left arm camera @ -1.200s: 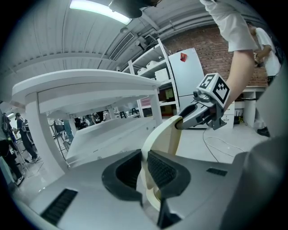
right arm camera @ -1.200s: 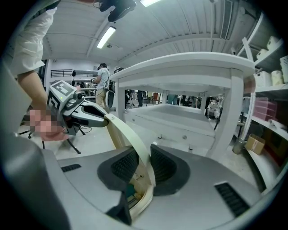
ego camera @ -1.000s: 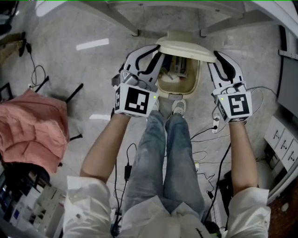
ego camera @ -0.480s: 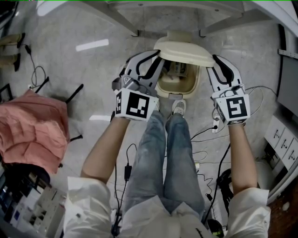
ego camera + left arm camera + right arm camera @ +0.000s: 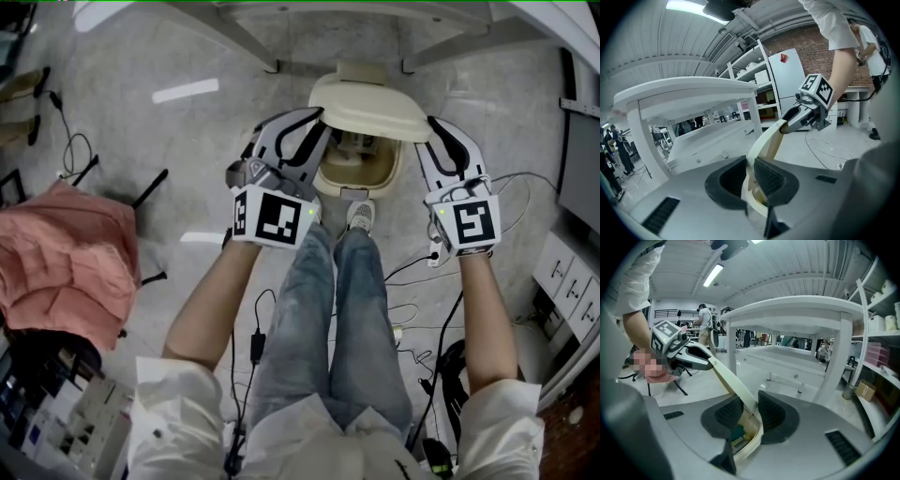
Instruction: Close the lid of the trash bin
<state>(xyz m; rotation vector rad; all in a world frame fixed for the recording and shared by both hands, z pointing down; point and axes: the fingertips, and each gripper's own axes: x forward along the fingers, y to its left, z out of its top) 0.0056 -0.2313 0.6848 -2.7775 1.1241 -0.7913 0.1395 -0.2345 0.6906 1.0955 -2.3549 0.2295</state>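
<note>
I hold the cream plastic trash-bin lid (image 5: 370, 108) by both side edges, my left hand-held gripper (image 5: 314, 120) pinched narrow on its 9 o'clock rim and my right hand-held gripper (image 5: 434, 127) on its 3 o'clock rim, so it should come down evenly. It tilts half-open over the cream plastic trash bin (image 5: 349, 189) at 12 o'clock (rubbish inside). The white table legs (image 5: 253, 42) behind look clear of it.
</note>
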